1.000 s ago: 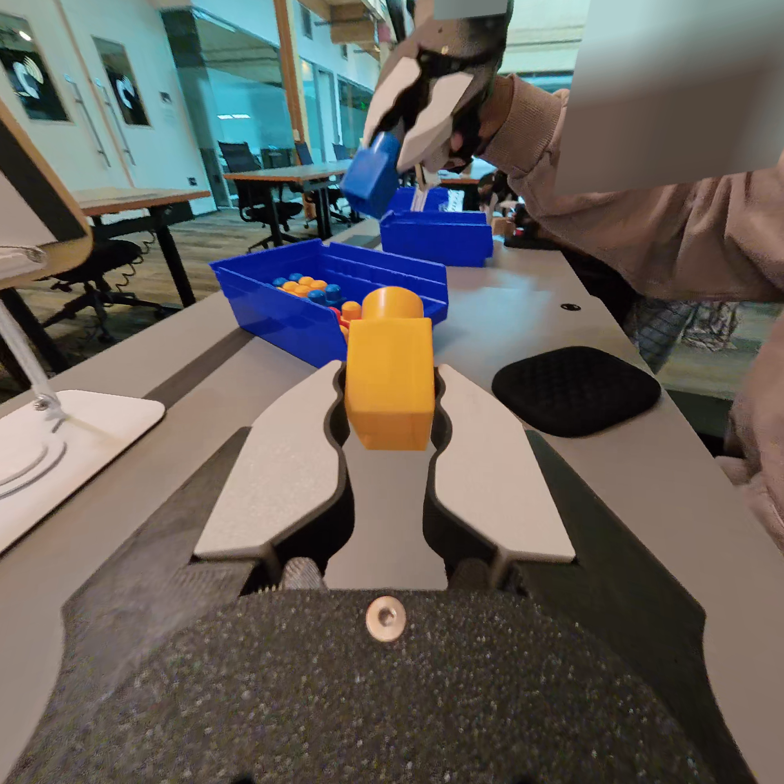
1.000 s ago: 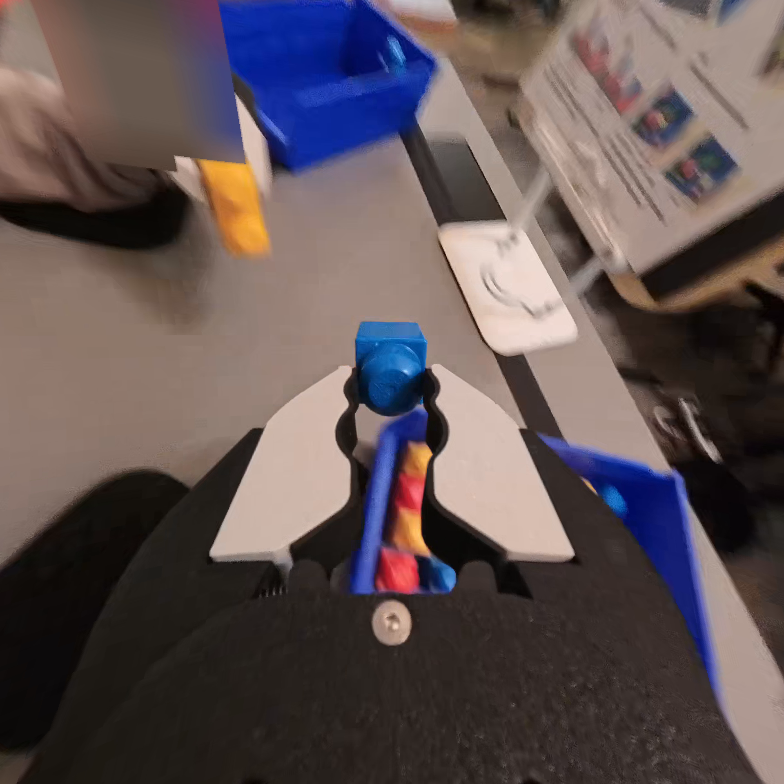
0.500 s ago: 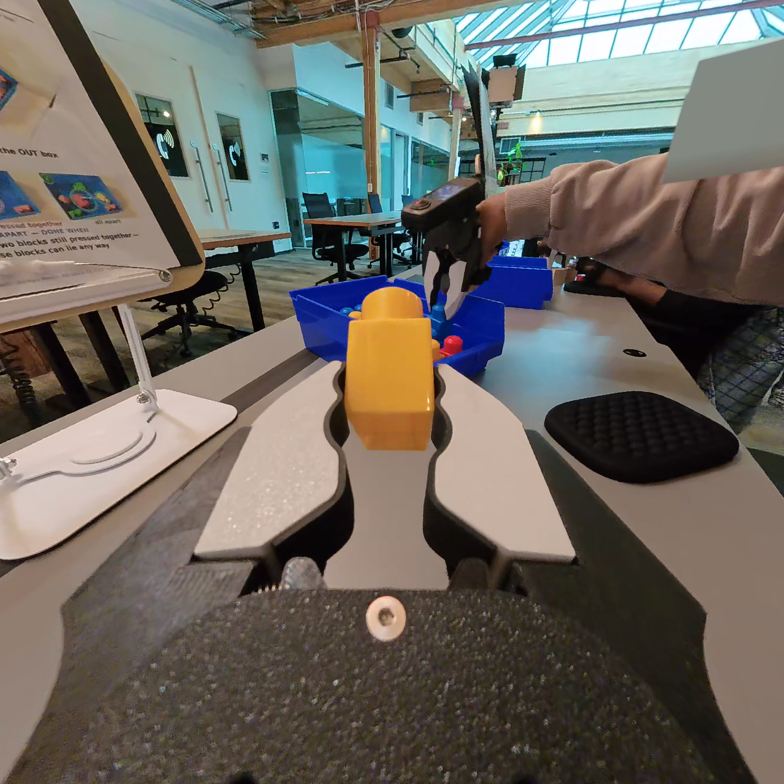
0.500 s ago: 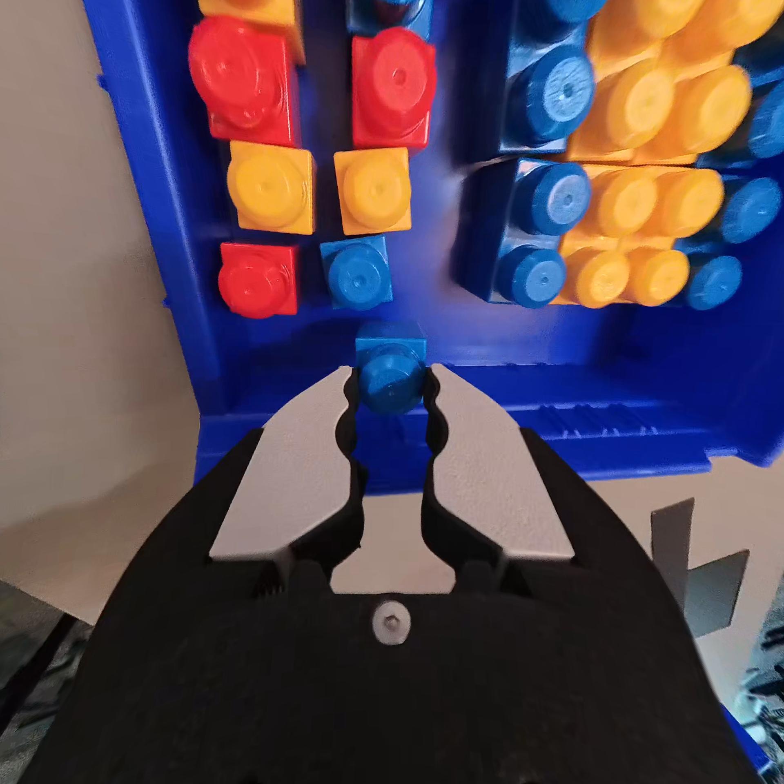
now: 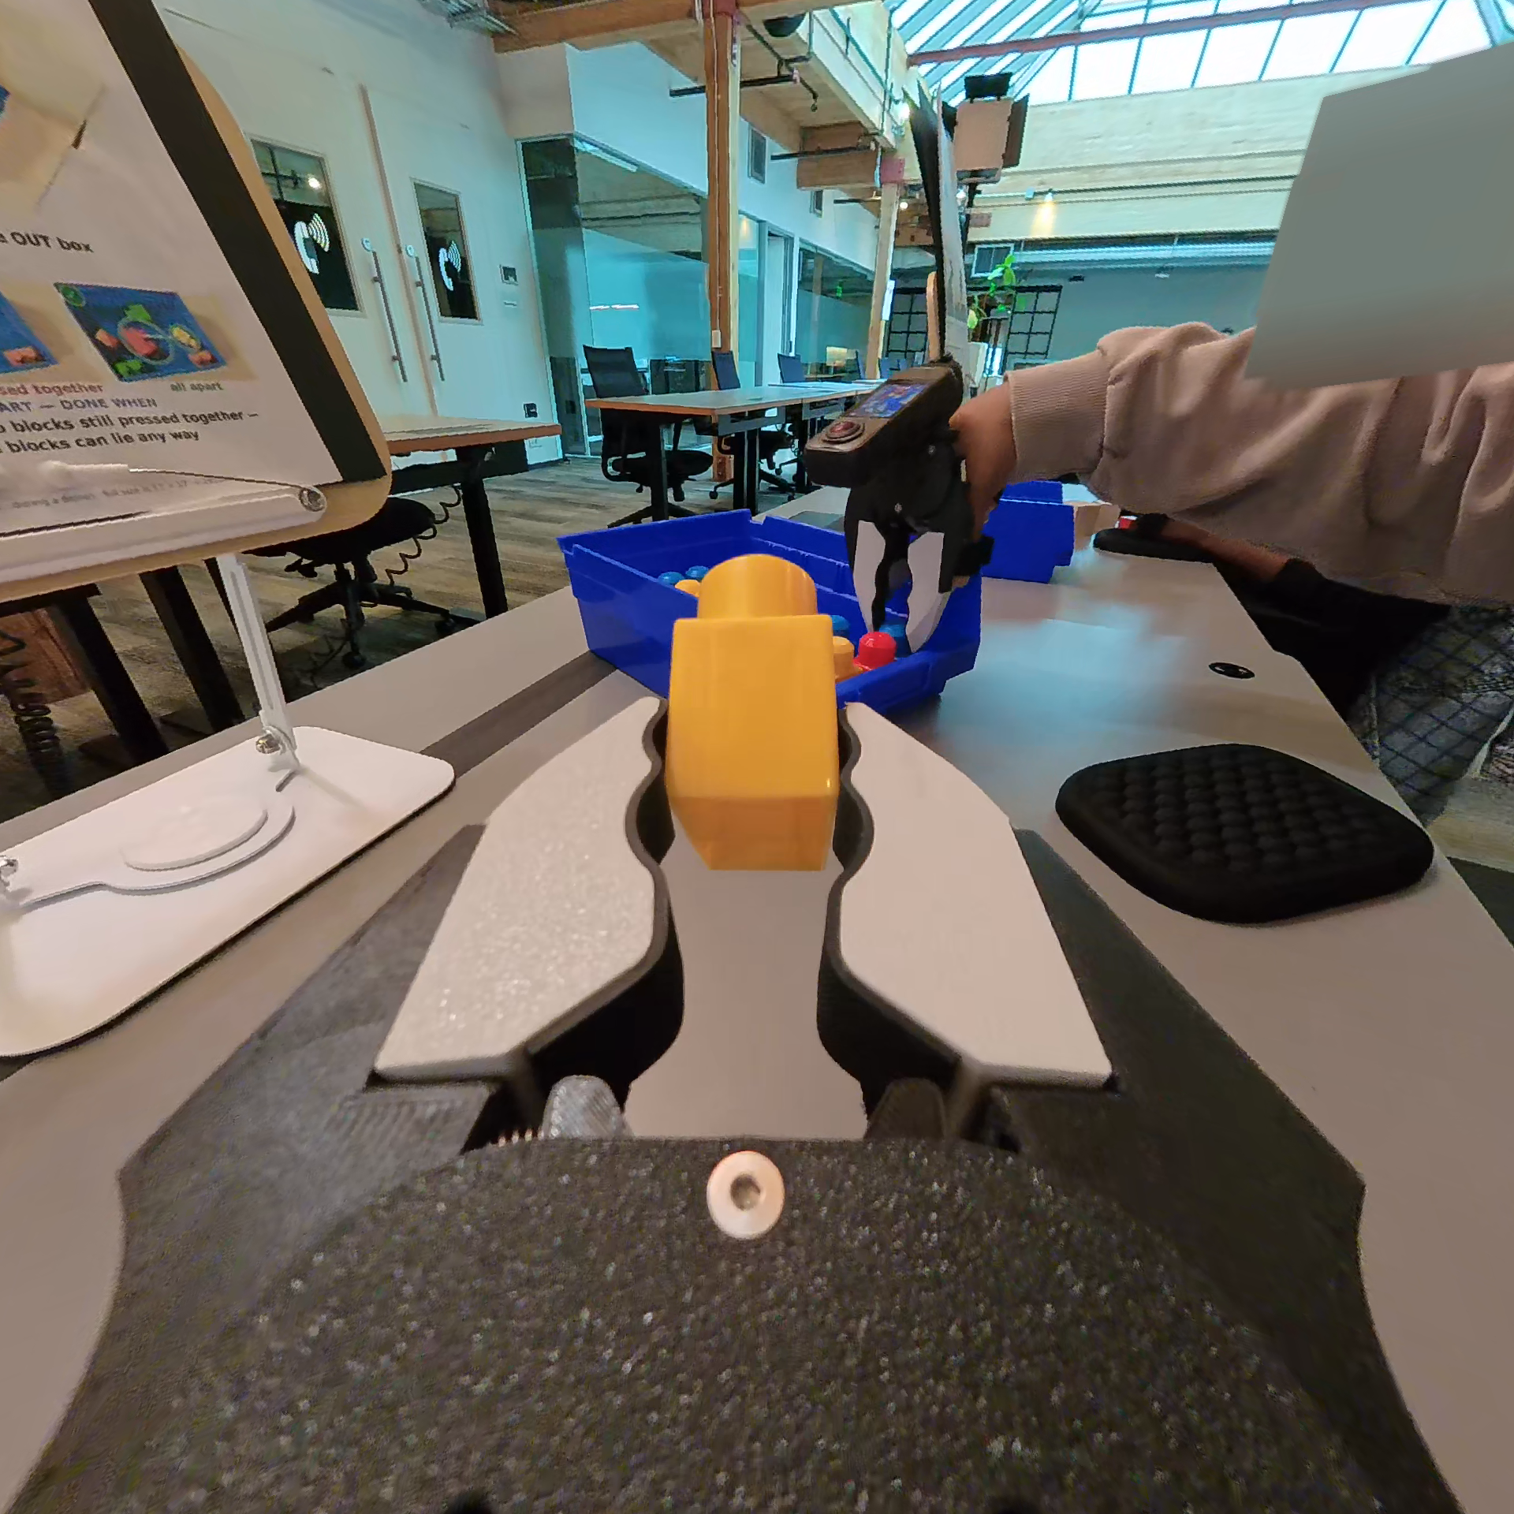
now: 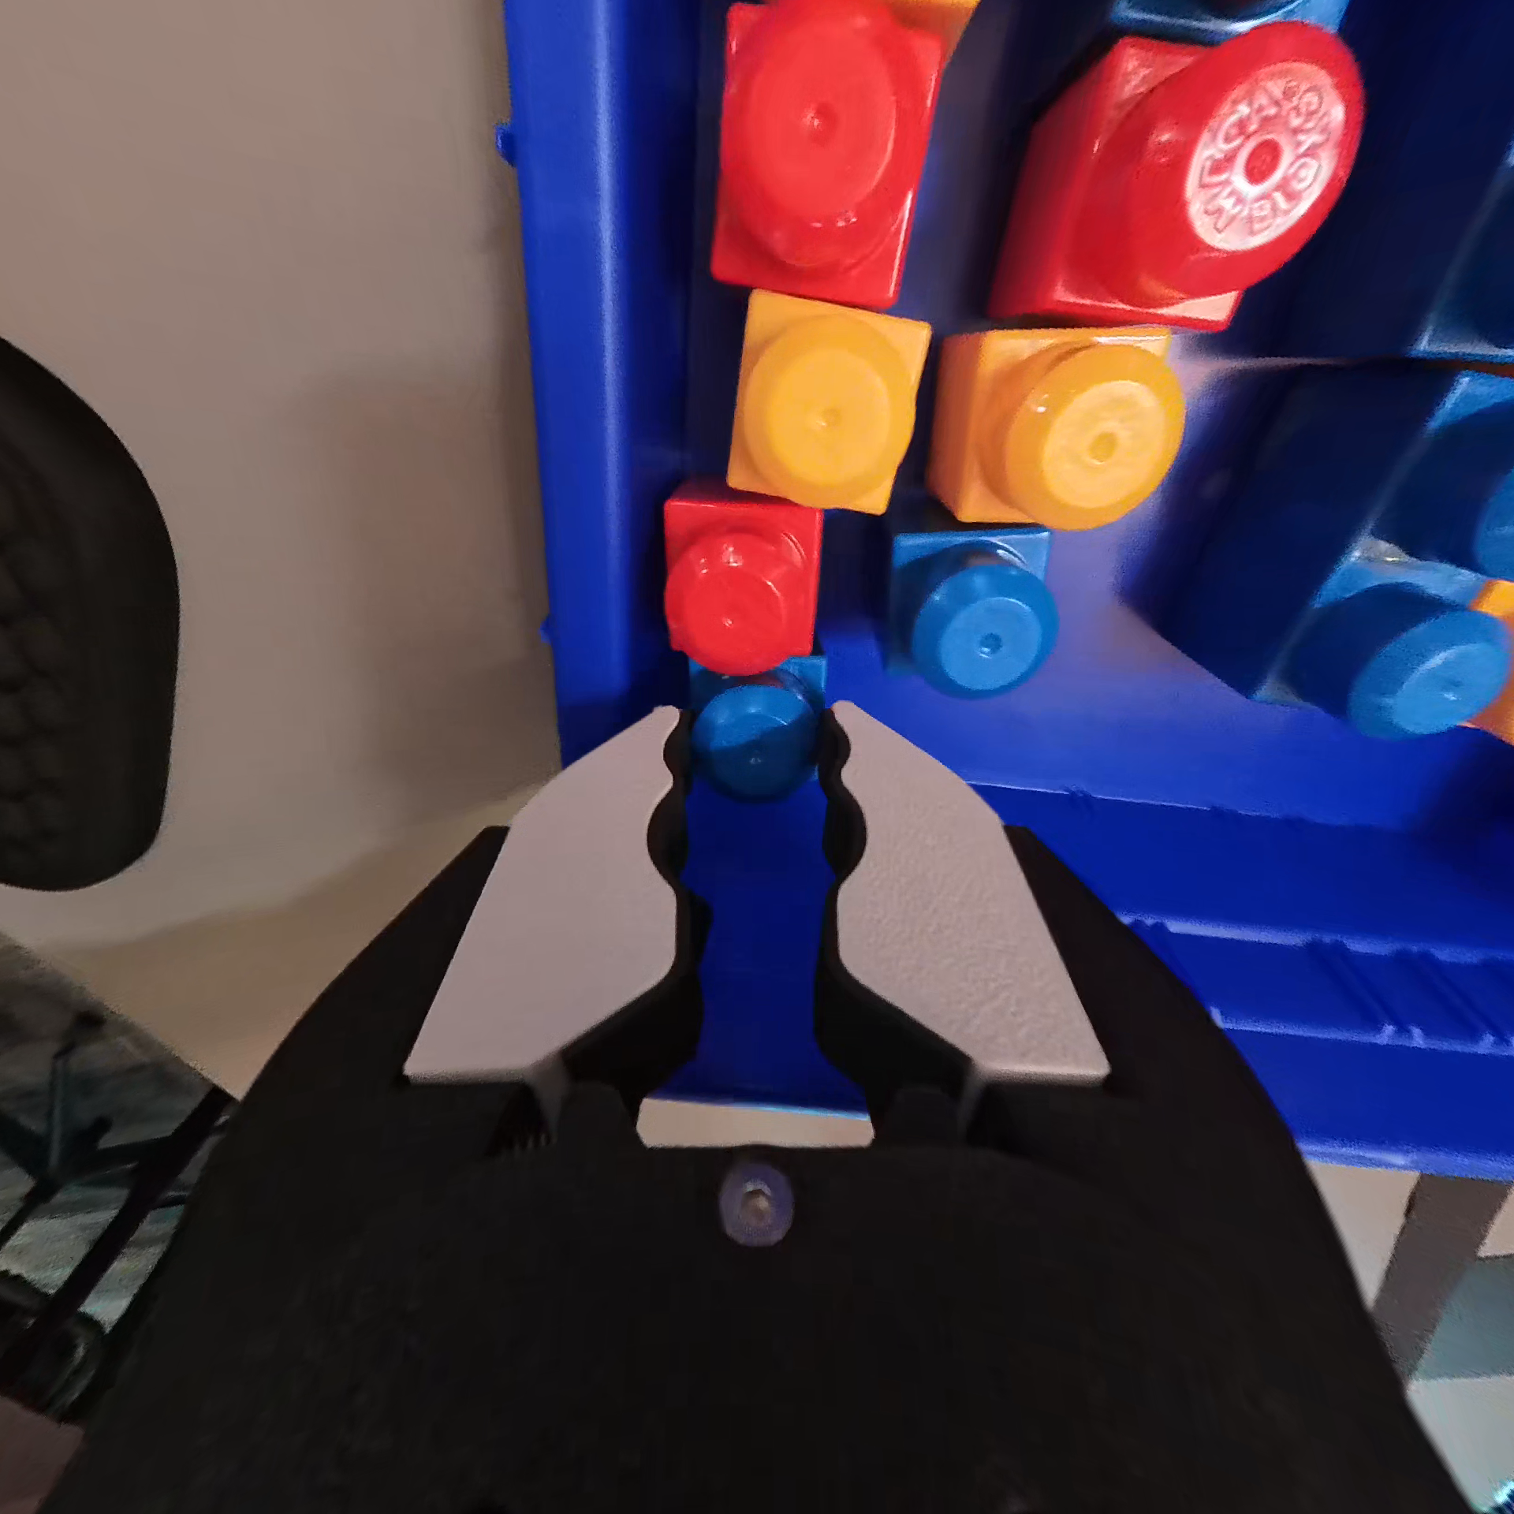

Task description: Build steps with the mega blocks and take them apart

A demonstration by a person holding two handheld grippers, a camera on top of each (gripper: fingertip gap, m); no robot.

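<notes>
Open-plan office. White walls (image 5: 524, 164), two dark glazed doors (image 5: 446, 250) at left with long vertical handles. Glass-walled room (image 5: 655, 295) behind, wooden posts (image 5: 719, 205) in front of it. Slanted skylight roof (image 5: 1147, 37) at top right, daylight coming in; one small warm lamp (image 5: 1044, 209) on the far wall. Dark wood-plank floor (image 5: 532, 508). Long wooden tables on black legs (image 5: 721, 405), black swivel office chairs (image 5: 360, 532) around them. Green potted plant (image 5: 995, 287) far back. Smooth grey counter (image 5: 1106, 655) in foreground.

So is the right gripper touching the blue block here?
Touching. In the right wrist view both fingertips of the right gripper press the stud of the blue block, with no gap on either side, low in the bin.
</notes>
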